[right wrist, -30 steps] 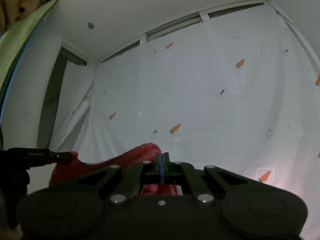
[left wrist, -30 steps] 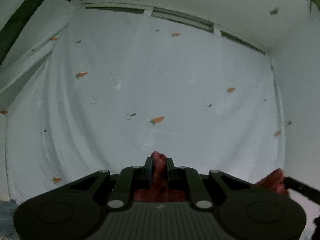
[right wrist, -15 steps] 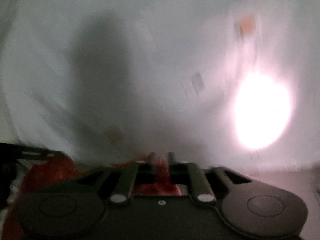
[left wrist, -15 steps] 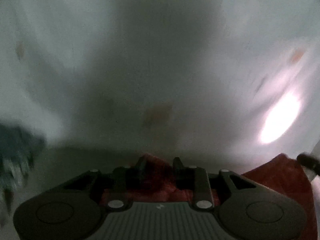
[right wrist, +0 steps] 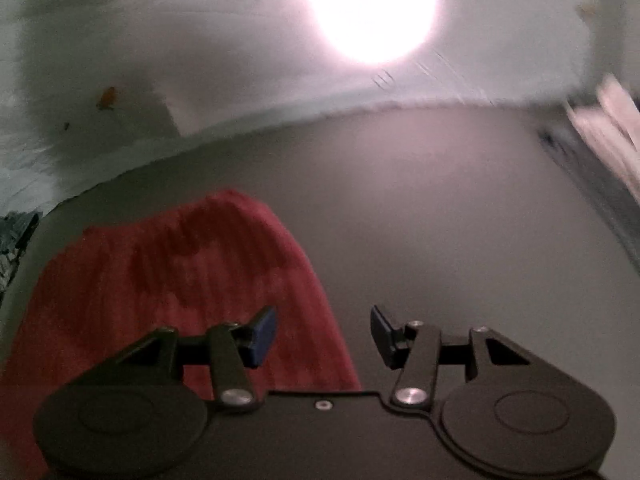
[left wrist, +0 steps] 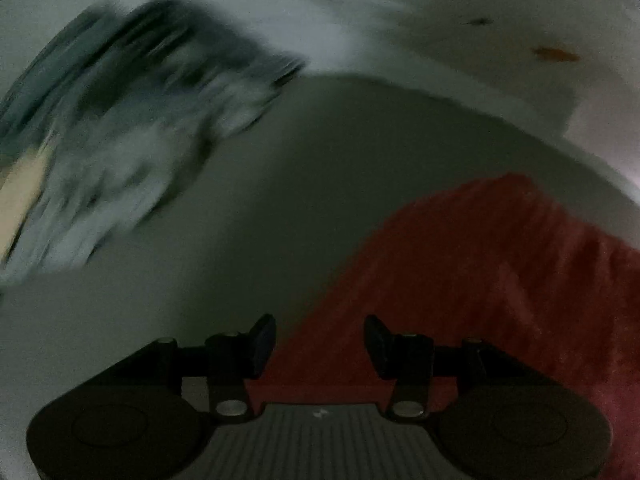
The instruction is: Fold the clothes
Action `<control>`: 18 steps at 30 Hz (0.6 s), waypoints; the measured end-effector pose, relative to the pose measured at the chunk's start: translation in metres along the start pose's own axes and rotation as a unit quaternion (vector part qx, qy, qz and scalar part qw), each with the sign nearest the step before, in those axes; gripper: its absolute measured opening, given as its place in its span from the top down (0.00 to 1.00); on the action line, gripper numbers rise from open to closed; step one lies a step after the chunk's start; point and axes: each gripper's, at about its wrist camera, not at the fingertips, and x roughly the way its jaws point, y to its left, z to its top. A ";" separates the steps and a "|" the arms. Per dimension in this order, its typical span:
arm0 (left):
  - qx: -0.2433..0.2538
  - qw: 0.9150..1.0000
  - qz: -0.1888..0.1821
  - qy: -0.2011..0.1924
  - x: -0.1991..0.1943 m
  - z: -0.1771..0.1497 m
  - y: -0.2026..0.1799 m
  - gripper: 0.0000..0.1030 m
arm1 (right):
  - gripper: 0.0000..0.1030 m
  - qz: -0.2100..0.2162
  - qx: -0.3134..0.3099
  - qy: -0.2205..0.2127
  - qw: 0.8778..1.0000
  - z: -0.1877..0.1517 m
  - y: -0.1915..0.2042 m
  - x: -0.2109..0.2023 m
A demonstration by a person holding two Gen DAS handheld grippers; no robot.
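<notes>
A red garment point(left wrist: 488, 272) lies spread flat on the grey table point(left wrist: 280, 200). In the left wrist view it fills the lower right and runs under my left gripper point(left wrist: 320, 340), which is open just above the cloth's near left corner. In the right wrist view the same red garment point(right wrist: 168, 276) fills the lower left. My right gripper point(right wrist: 324, 332) is open over its near right edge, with nothing between the fingers.
A blurred grey-white pile of clothes point(left wrist: 120, 128) lies at the table's far left and shows at the left edge in the right wrist view point(right wrist: 12, 240). A white carrot-print sheet point(right wrist: 200, 60) hangs behind the table. A white folded item point(right wrist: 608, 124) lies far right.
Both grippers swung down from facing the sheet to the table. Both were shut on the red garment; now both have opened and the garment lies flat on the table.
</notes>
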 end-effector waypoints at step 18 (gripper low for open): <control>-0.089 0.994 -0.057 -0.028 -0.003 -0.056 0.043 1.00 | 1.00 -0.049 0.112 -0.037 0.992 -0.098 -0.029 -0.063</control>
